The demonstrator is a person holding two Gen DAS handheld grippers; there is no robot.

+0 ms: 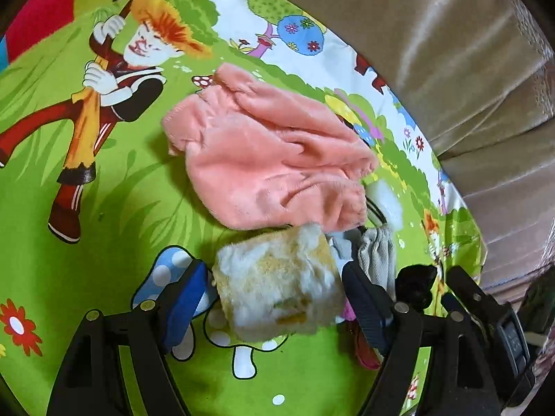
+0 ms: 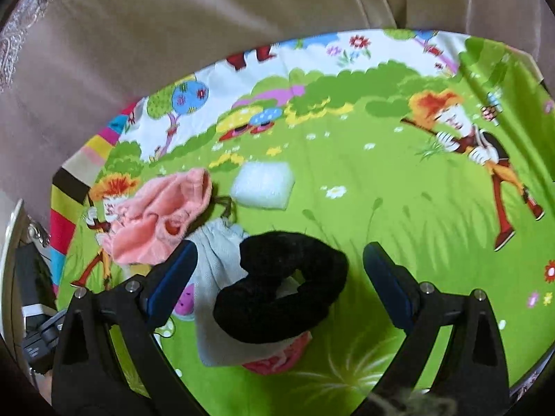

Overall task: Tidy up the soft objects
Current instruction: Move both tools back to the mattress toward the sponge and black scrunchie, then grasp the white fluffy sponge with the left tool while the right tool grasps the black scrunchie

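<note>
Bright, even indoor light, soft shadows; fisheye bending with dark vignetted corners; right-wrist view slightly blurred.

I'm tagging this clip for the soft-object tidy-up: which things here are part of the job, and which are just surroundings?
Part of the job:
- fuzzy cream-and-tan plush block
- peach-pink fleece cloth
- black fluffy ring
- grey drawstring pouch
- white foam pad

Just surroundings:
- green cartoon-print sheet
- beige curtain
</note>
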